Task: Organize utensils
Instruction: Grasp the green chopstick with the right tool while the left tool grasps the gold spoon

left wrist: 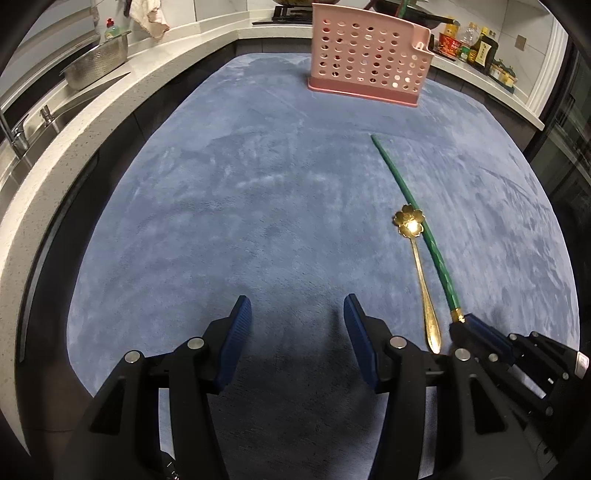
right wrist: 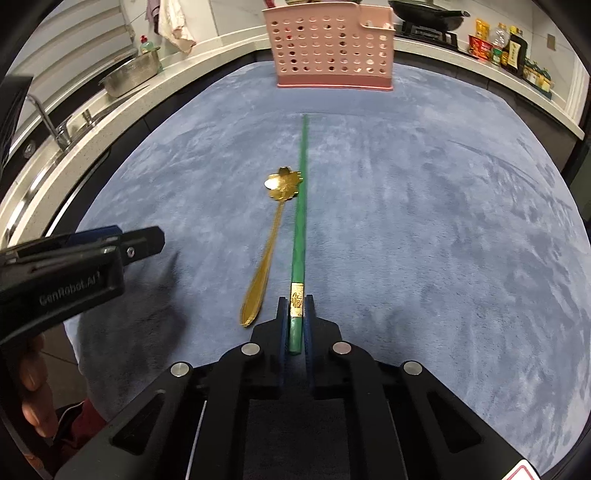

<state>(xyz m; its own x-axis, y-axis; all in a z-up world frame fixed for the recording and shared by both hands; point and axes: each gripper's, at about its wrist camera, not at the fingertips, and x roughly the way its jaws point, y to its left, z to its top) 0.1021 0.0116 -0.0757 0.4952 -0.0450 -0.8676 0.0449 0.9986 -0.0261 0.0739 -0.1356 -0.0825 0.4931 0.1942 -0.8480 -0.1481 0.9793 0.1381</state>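
Far left, a steel colander (left wrist: pixel 96 63) sits on the pale kitchen counter (left wrist: pixel 44 177) beside the sink tap (right wrist: pixel 50 120); a cloth (right wrist: pixel 176 22) hangs on the wall above.

Blue mat (left wrist: pixel 258 203) covers the table. Left tongs (left wrist: pixel 297 312) hover over bare mat at 6 o'clock in the left wrist view, jaws standing about half apart, nothing between them. In the right wrist view the same tongs enter from 9 o'clock, with fingers of a hand (right wrist: pixel 35 391) gripping the handle below.

Gold spoon (right wrist: pixel 271 236) lies flat on the mat, flower-shaped bowl pointing toward 12 o'clock, handle end near the right tongs but untouched. Its bowl touches or overlaps the green chopstick (right wrist: pixel 301 206) just to its right.

The chopstick lies lengthwise on the mat, thin tip toward 12 o'clock, aimed at the pink perforated utensil basket (right wrist: pixel 332 48). Right tongs (right wrist: pixel 295 314) are clamped tight on its thick end, pads pressing either side at the gold band.

The basket stands upright at the far edge of the mat, well apart from the chopstick tip.

Far right, at 1 to 2 o'clock: a black pan (right wrist: pixel 428 16) on the stove, and sauce bottles (right wrist: pixel 506 46) lined up on the counter.
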